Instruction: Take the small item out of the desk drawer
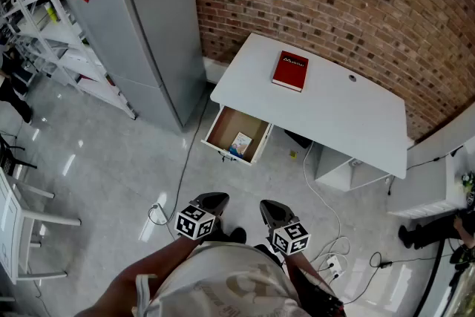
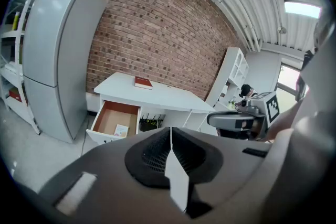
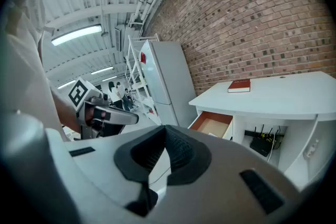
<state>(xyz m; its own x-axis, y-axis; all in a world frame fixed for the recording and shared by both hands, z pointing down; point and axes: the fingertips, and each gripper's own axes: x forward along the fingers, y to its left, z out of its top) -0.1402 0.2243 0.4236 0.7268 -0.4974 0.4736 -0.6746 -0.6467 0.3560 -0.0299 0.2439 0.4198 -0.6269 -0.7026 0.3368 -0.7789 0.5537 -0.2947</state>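
A white desk (image 1: 334, 111) stands against the brick wall with a red book (image 1: 290, 70) on top. Its left drawer (image 1: 223, 131) is pulled out, and a small white and blue packet (image 1: 240, 144) lies inside. Both grippers hover low near my body, well short of the desk. My left gripper (image 1: 220, 198) is shut with nothing held, and my right gripper (image 1: 266, 206) beside it looks shut and empty too. From the left gripper view, the drawer (image 2: 111, 115) and packet (image 2: 121, 130) sit beyond the closed jaw tips (image 2: 170, 131). The right gripper view shows its jaws (image 3: 166, 131) meeting, with the drawer (image 3: 212, 124) ahead.
A tall grey fridge (image 1: 141, 26) stands left of the desk, with white shelving (image 1: 44, 33) beyond it. Cables and a power strip (image 1: 330, 260) lie on the floor to the right. A white shelf unit (image 1: 427, 189) sits at the desk's right end.
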